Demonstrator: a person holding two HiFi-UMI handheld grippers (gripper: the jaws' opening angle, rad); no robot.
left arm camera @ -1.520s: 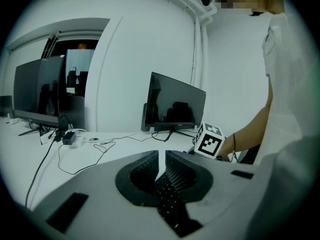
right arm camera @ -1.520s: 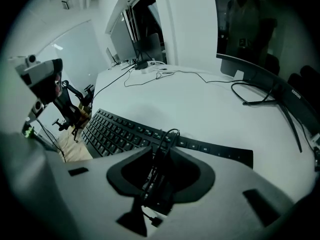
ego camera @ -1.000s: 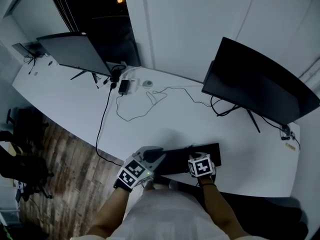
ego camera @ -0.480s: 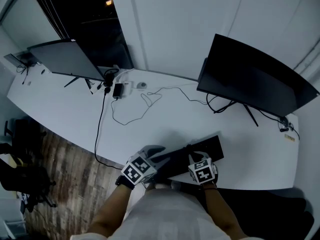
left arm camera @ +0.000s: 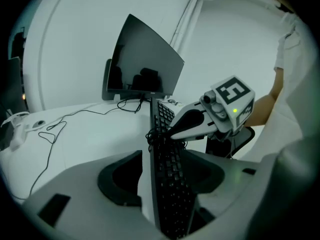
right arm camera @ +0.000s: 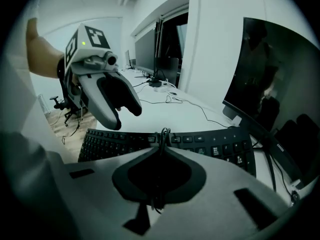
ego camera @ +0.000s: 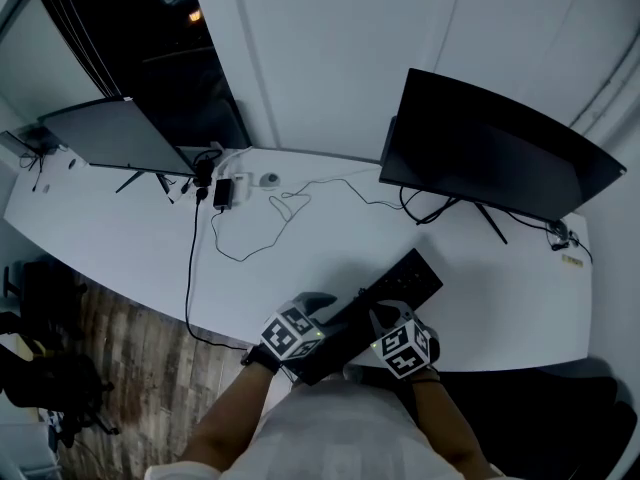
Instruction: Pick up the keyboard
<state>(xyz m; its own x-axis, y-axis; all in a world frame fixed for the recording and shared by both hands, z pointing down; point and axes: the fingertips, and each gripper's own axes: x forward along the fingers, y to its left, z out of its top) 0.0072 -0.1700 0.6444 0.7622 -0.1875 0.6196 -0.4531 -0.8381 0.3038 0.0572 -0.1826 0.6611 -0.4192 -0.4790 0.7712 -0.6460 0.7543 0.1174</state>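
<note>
**Operator:** What is in front of me?

**Guide:** You face a curved white desk. A large dark monitor stands at its right rear, and a second monitor stands at its left rear. A thin cable trails in loops across the middle of the surface.

**Operator:** Where is the keyboard?

**Guide:** The keyboard is directly in front of you, at the desk's front edge. It lies at a slant. Its far end points toward the right monitor, and its near end sits between your two grippers. The head view does not show whether it is clear of the surface.

**Operator:** What is the state of each claw?

**Guide:** Your left gripper is released. Its jaws have just been opening and now stand wide apart. The keyboard passes edge-on between them, and neither pad presses on it. Your right gripper is clenched on the keyboard's long edge. Its jaws have been closing and now meet there.

**Operator:** Is anything else at the pinch point?

**Guide:** A small coiled bundle of cord sits at the jaw tips, against the keys.
</note>
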